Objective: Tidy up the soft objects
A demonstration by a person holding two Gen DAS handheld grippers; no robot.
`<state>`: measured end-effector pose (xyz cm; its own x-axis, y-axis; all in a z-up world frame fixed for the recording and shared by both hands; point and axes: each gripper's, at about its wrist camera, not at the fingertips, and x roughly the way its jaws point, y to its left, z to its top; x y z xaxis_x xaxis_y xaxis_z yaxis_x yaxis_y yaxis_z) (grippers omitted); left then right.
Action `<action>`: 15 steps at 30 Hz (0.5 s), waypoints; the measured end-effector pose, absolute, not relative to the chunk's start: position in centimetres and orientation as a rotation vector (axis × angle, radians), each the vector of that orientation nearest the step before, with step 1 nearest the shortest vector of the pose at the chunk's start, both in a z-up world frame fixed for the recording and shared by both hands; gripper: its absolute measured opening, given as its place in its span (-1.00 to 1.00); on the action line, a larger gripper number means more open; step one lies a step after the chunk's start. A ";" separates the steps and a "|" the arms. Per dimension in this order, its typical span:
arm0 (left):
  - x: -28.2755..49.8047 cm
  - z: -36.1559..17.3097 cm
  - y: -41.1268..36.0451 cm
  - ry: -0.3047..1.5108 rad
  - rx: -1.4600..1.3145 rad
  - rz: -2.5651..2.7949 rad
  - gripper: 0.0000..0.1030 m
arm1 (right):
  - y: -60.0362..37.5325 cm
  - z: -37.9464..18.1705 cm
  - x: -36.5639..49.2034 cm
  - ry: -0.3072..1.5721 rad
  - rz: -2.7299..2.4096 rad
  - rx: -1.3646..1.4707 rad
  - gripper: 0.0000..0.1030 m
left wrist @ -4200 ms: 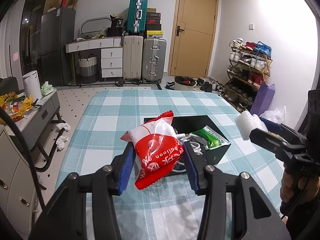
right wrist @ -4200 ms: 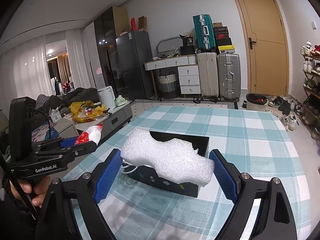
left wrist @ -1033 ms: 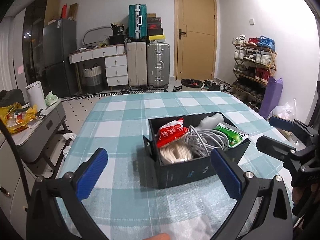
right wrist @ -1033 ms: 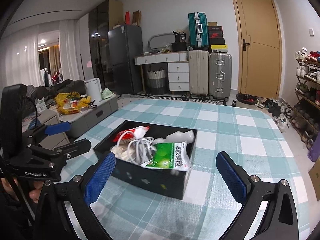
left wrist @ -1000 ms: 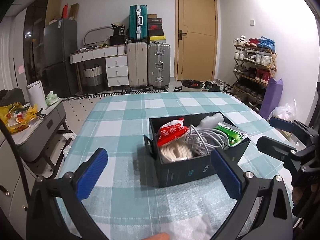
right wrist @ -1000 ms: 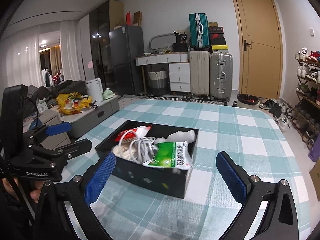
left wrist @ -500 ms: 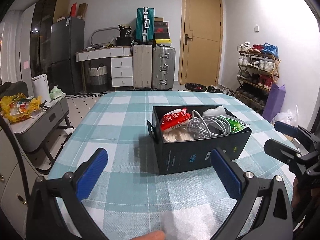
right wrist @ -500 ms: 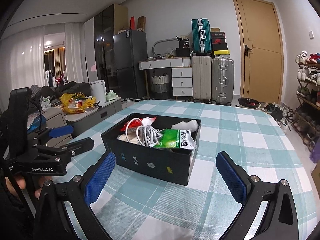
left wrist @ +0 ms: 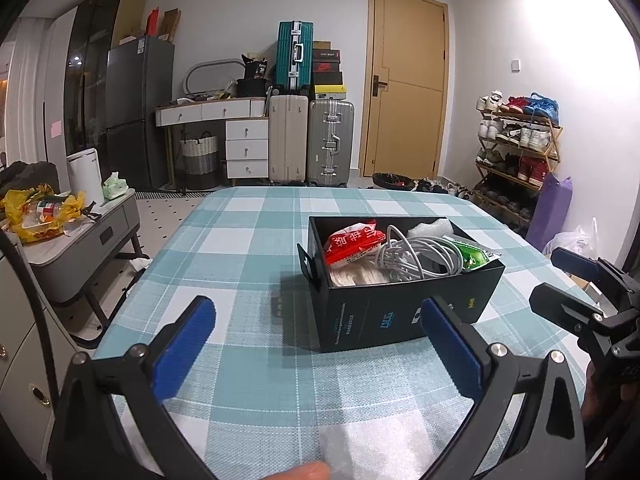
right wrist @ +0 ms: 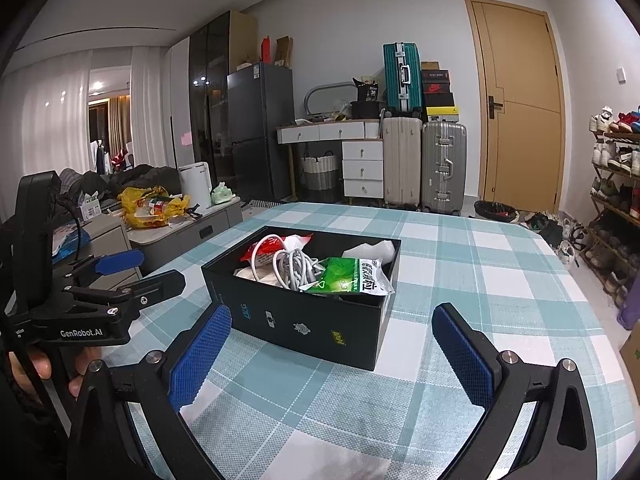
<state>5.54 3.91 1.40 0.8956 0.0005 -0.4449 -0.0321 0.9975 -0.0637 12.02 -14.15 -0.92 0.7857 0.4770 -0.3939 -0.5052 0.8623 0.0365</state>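
Both claws have backed off since the earlier frames, when the left one carried a red snack packet and the right one a white foam block; both items now lie in the box. Counter [left wrist: 248, 248] with teal-and-white check cloth carries one black box [left wrist: 400, 312], open-topped, standing near its middle. Box contents, biggest first: white foam piece [right wrist: 372, 249] at the far right corner; green packet [right wrist: 352, 278] leaning on the right wall, one edge over the rim; red snack packet [left wrist: 354, 242] at the left side; coiled white cable [left wrist: 416, 258] in the middle, lying partly over a pale flat item beneath it, which I cannot identify. Left claw [left wrist: 316, 344] is spread wide and grips nothing, hovering short of the box's near wall. Right claw [right wrist: 330, 350] is likewise wide apart with nothing between its blue pads [right wrist: 464, 354], near the box's front corner.
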 end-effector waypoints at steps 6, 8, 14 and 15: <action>5.3 1.5 4.0 0.451 -0.073 0.017 1.00 | -14.5 -0.8 11.7 0.377 0.534 -0.062 0.98; 5.3 1.5 4.0 0.451 -0.071 0.018 1.00 | -14.6 -0.7 11.6 0.370 0.535 -0.059 0.98; 5.2 1.5 4.0 0.445 -0.066 0.021 1.00 | -14.5 -0.8 11.4 0.362 0.537 -0.067 0.98; 5.2 1.5 3.9 0.444 -0.062 0.020 1.00 | -14.5 -0.8 11.4 0.362 0.537 -0.068 0.98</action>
